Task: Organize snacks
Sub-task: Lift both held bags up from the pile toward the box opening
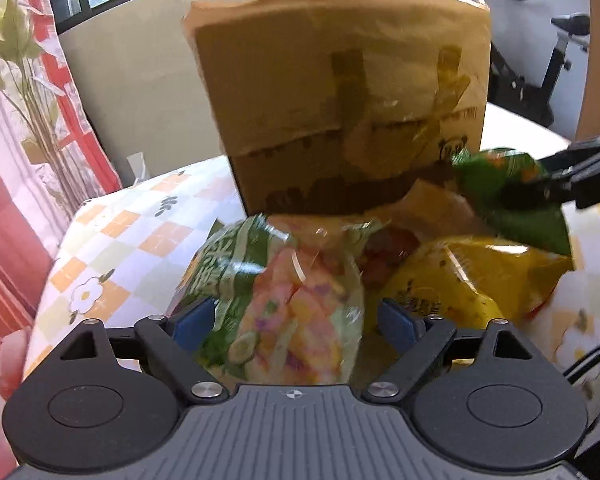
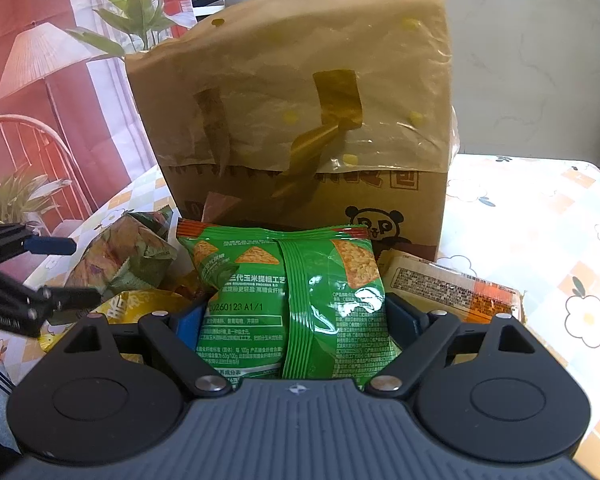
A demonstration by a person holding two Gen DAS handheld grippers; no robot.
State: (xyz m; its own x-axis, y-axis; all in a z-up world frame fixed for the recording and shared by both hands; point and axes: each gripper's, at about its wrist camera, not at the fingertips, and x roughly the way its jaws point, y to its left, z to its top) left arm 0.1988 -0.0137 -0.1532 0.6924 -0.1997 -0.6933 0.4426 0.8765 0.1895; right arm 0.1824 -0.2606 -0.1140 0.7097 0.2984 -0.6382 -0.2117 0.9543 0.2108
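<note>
The tabletop point(image 2: 540, 216), under a checked cloth printed with flowers, carries everything. The brown paper bag point(image 2: 300, 120) stands upright at its middle, printed face toward both cameras, and is probably where the snacks are meant to end up, since the packets all lie bunched at its foot.

The green corn-chip packet point(image 2: 296, 304) sits right in front of the bag, lengthwise between the blue pads of the right gripper point(image 2: 296, 320). The jaws stand wide, flanking the packet's sides; whether the pads actually press on it cannot be told, though the packet looks lined up for a grasp across its width.

Left of it, the left gripper point(image 1: 288, 320) has its jaws apart around a clear-and-green packet of mixed coloured snacks point(image 1: 284, 300), with a visible gap on each side, so nothing is pinched. The packet lies loose against the bag's base.

Between the two lies a yellow packet point(image 1: 472, 280), partly under its neighbours. A smaller tan wrapped bar point(image 2: 456, 284) lies to the right of the green packet, near the bag's corner.
</note>
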